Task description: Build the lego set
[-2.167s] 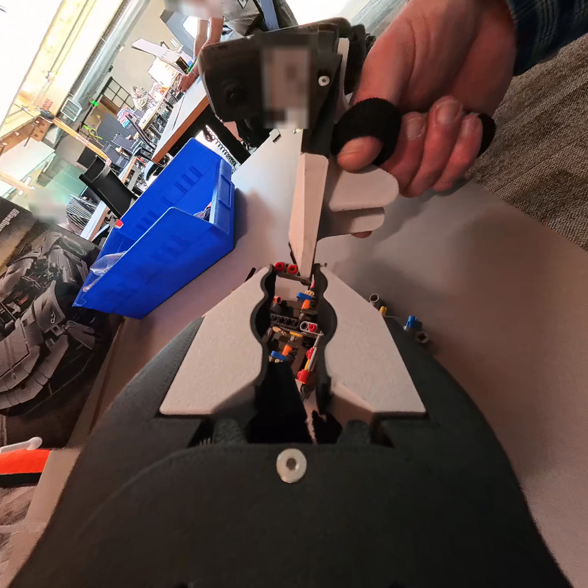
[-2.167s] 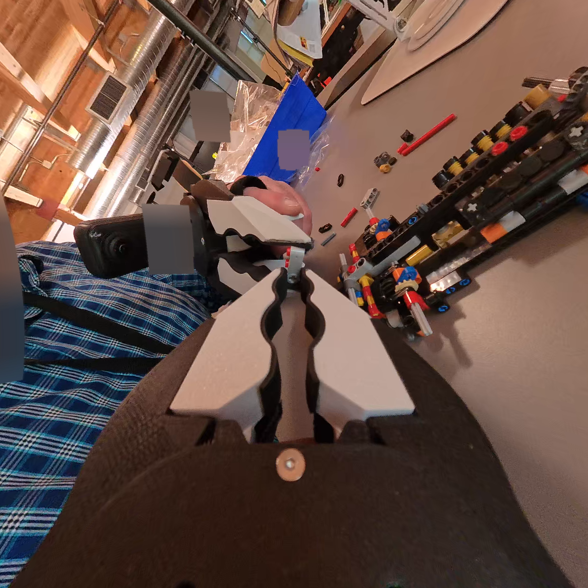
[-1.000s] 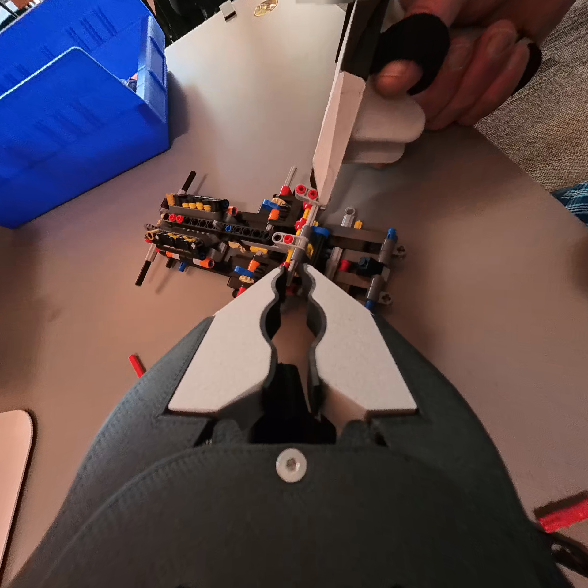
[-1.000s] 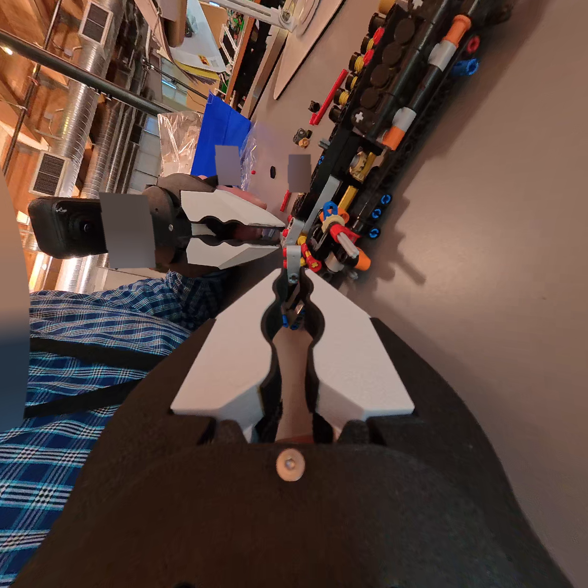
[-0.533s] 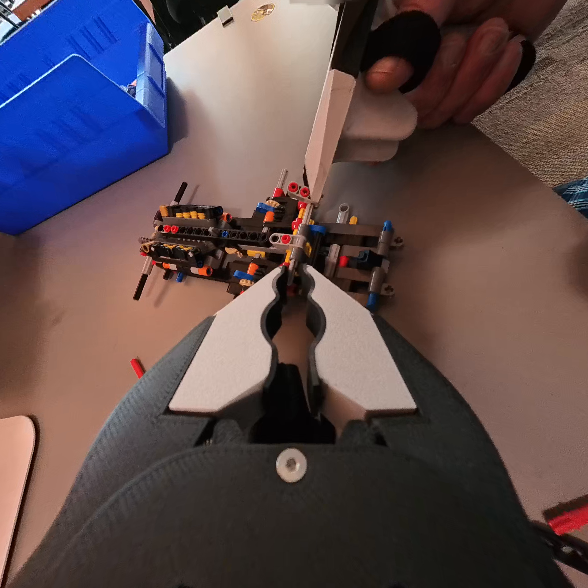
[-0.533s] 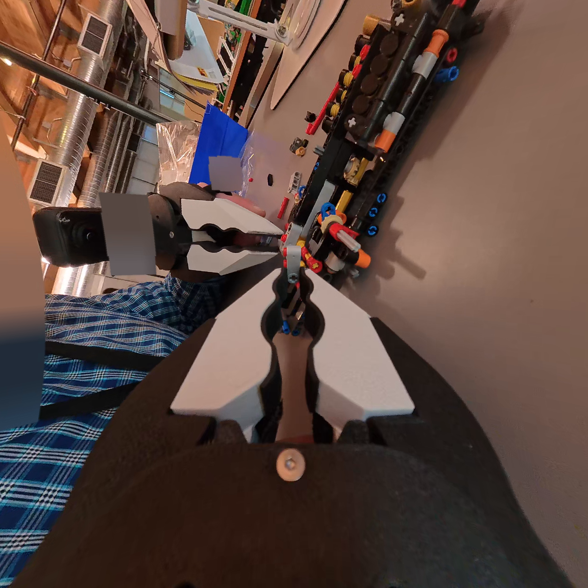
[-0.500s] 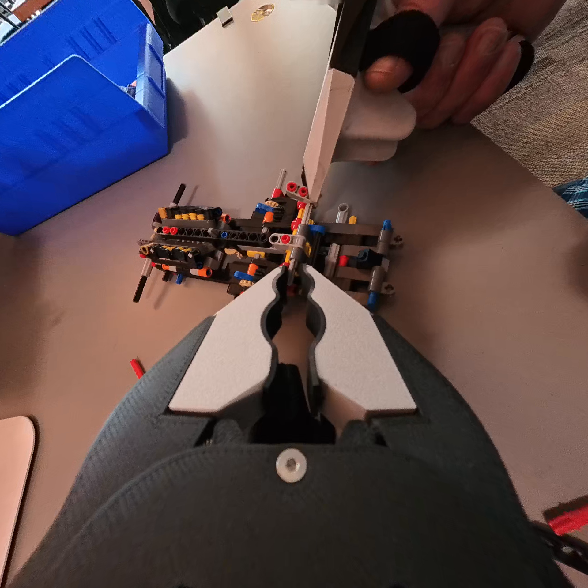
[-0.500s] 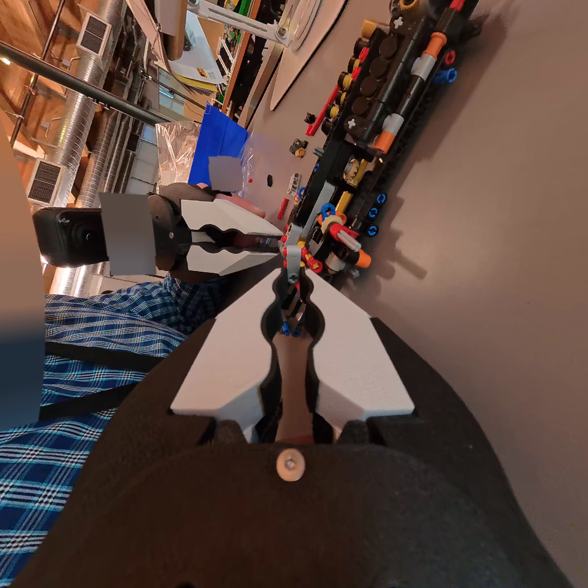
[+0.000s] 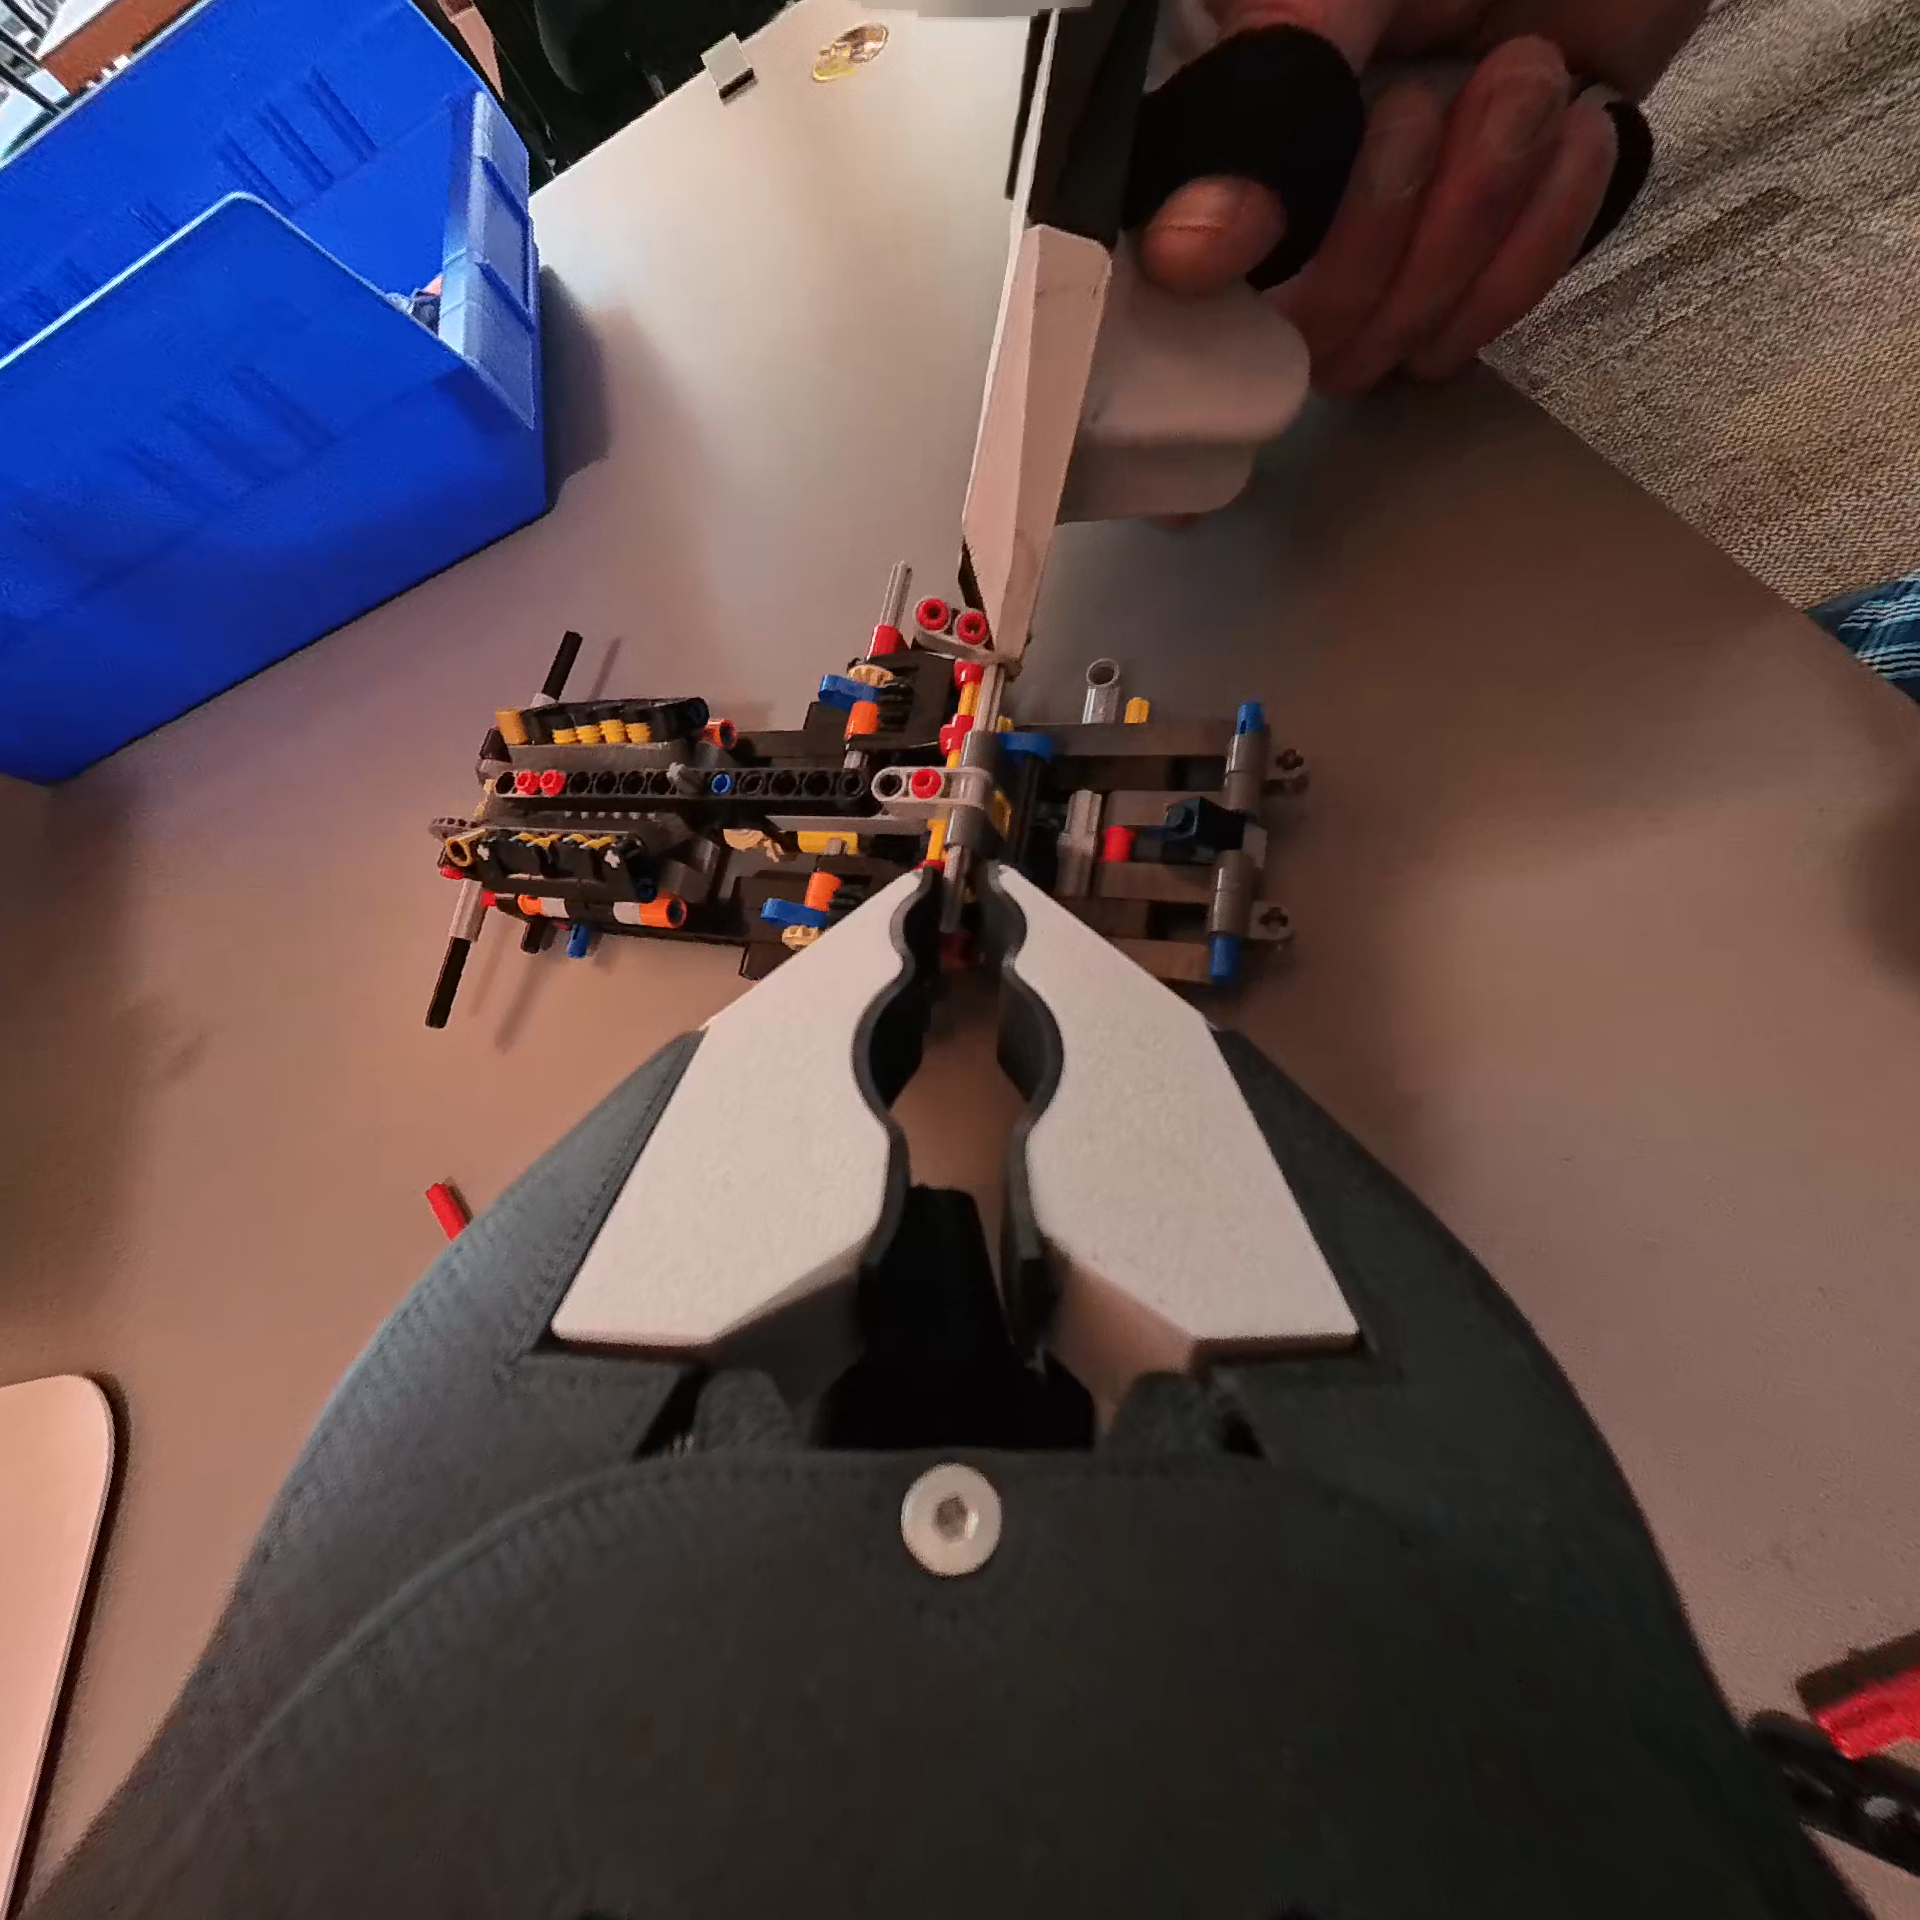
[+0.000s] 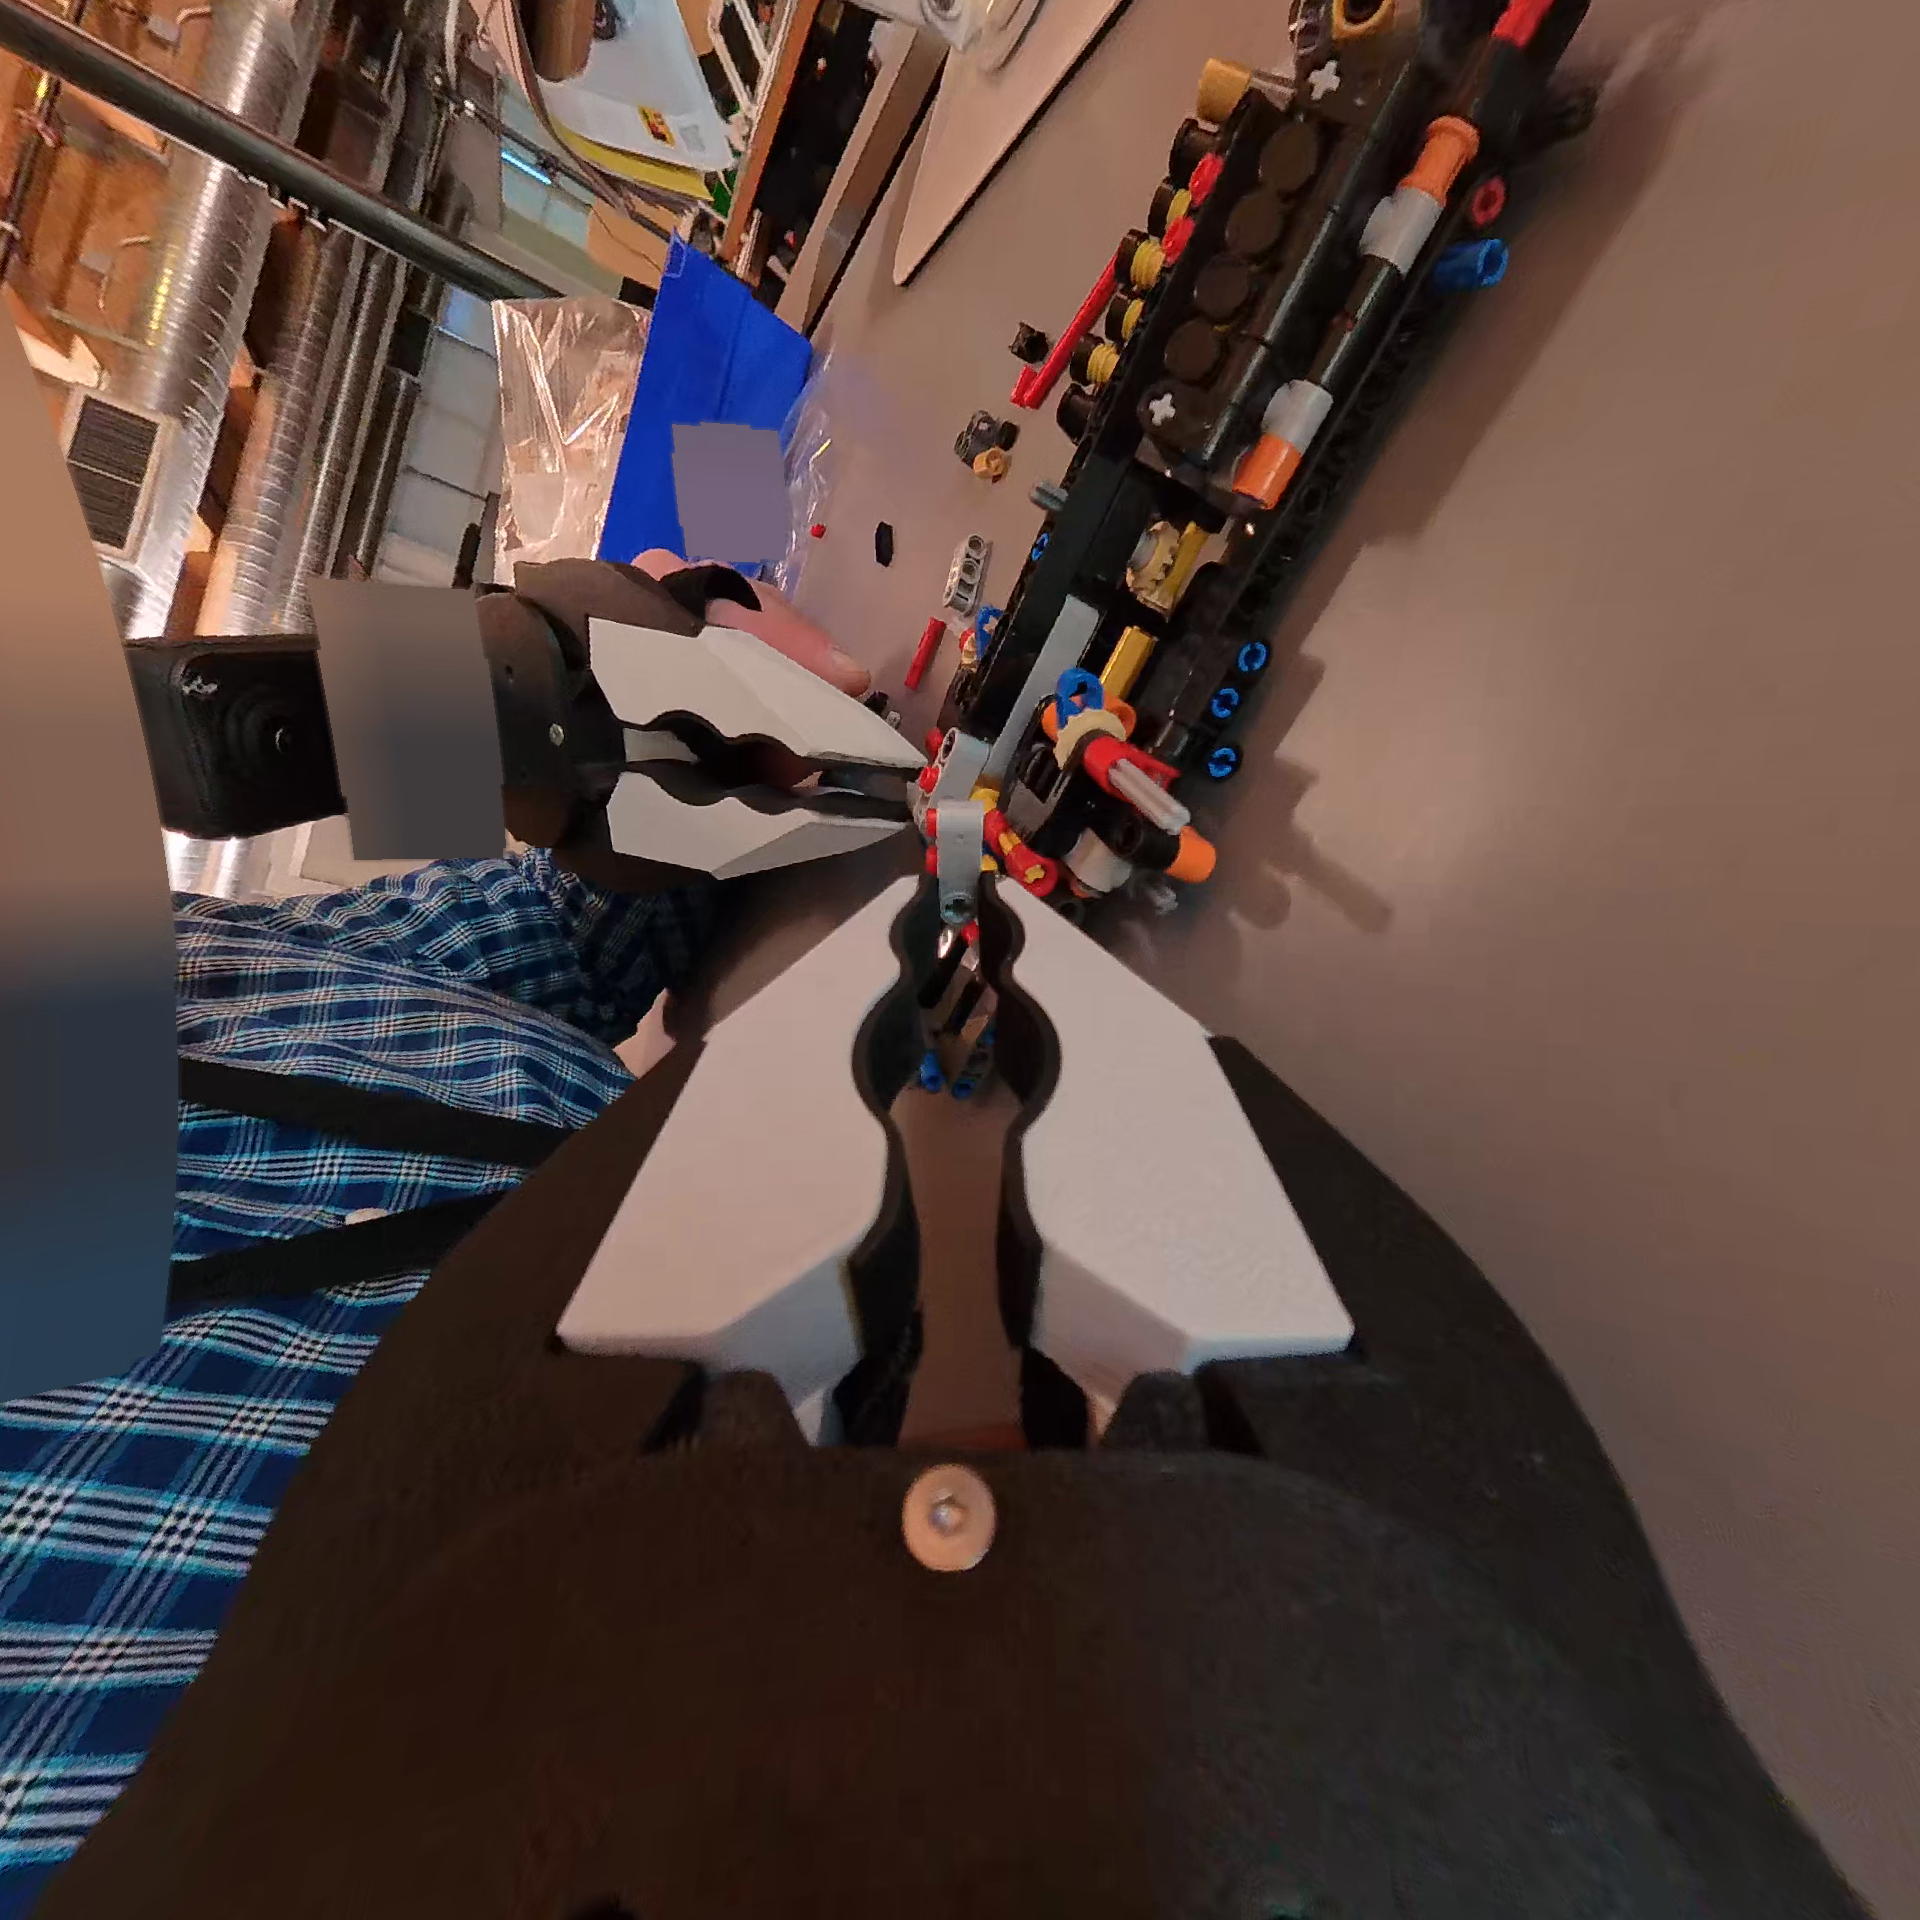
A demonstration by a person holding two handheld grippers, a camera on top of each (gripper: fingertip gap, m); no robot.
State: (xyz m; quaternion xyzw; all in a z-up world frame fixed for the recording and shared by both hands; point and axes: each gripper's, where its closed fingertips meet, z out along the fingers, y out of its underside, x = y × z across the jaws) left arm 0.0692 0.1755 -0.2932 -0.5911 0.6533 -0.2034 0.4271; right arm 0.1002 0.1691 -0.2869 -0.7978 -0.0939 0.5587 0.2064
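Two grippers are closed in on one thin grey axle (image 9: 977,774) running crosswise through the lego chassis (image 9: 831,821), which lies flat on the table (image 9: 1507,935). Left gripper (image 9: 961,894) is narrowed onto the near end, right gripper (image 9: 1003,655) onto the far end, so the axle's long axis runs straight between them. Actual pinch contact cannot be told at either end. Right wrist view alone shows loose parts (image 10: 971,566) beyond the model and a grey connector (image 10: 961,842) at its tips; left wrist view alone shows the blue bin (image 9: 239,416).
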